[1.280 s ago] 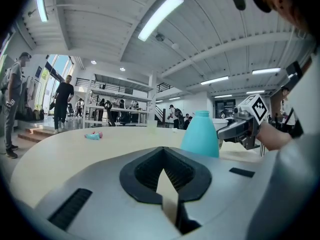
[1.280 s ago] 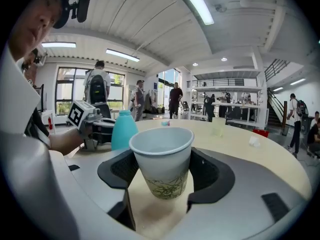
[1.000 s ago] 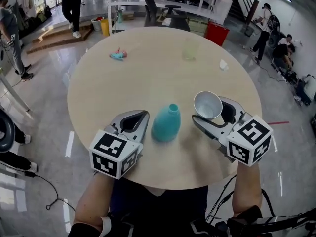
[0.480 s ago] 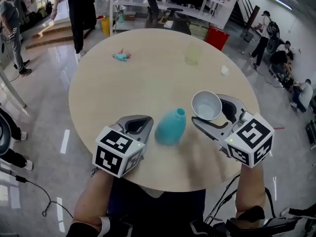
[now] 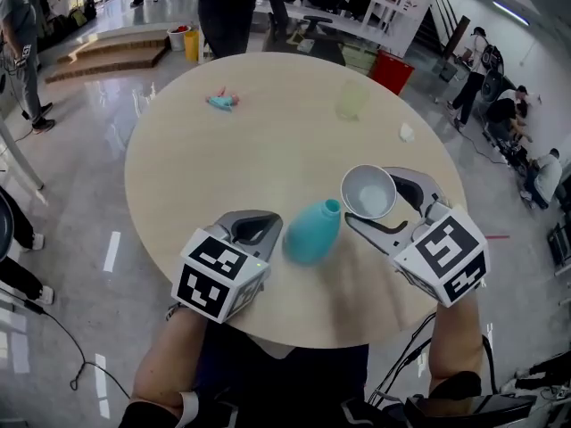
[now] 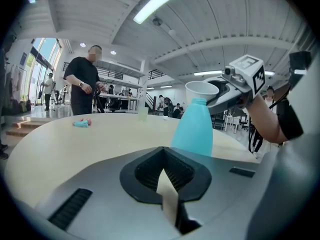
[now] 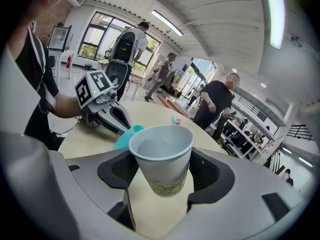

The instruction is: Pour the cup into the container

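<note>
At three o'clock of the teal bottle [image 5: 310,234], the right gripper [image 5: 370,200] clamps the paper cup [image 5: 368,191], the left gripper [image 5: 269,226] closed and empty at nine: recommend a slow tip, lip over the narrow neck.

Grey left tongs [image 5: 270,225]; grey right tongs [image 5: 368,197]; black-white marker cubes [image 5: 220,276].

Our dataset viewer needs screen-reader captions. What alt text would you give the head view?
The right gripper holds a white paper cup beside the mouth of a teal bottle standing on a round table. The left gripper, shut and empty, is at the bottle's other side. A pale green cup stands farther back.
</note>
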A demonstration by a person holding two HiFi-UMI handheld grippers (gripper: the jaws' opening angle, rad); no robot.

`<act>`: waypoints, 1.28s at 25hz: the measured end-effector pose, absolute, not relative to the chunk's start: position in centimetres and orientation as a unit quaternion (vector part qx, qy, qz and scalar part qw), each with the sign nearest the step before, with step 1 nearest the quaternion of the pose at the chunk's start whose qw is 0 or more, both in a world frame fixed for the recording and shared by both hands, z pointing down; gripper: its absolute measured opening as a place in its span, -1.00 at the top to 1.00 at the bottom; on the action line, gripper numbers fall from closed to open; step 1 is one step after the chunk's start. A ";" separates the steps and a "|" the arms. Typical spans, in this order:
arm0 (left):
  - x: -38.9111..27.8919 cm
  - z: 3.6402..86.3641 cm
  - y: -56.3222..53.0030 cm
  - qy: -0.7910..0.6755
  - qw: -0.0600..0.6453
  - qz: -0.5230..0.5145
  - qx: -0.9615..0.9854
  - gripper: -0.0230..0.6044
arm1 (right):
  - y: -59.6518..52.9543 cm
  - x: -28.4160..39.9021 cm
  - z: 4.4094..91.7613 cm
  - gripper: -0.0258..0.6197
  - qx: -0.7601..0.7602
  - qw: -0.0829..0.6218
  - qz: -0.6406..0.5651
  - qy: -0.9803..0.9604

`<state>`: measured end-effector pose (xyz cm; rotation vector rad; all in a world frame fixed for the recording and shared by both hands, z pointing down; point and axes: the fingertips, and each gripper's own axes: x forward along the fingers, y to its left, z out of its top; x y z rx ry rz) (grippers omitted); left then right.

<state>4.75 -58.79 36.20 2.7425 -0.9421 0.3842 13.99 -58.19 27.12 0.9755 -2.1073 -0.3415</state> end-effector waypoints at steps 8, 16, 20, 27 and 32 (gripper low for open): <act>4.8 36.1 -58.6 -0.319 0.111 0.128 0.933 0.95 | -58.3 13.7 27.2 -0.06 0.379 0.421 -0.156 -0.809; 4.8 36.1 -58.7 -0.319 0.110 0.130 0.932 0.95 | -58.3 13.6 26.9 -0.06 0.372 0.441 -0.174 -0.798; 4.8 36.0 -58.6 -0.319 0.110 0.130 0.932 0.95 | -58.3 13.2 26.9 -0.06 0.365 0.449 -0.181 -0.795; 5.1 35.8 -58.7 -0.320 0.110 0.132 0.932 0.95 | -58.5 13.3 26.7 -0.06 0.359 0.470 -0.201 -0.781; 5.0 35.9 -58.6 -0.319 0.109 0.132 0.932 0.95 | -58.4 13.2 26.8 -0.06 0.356 0.481 -0.215 -0.772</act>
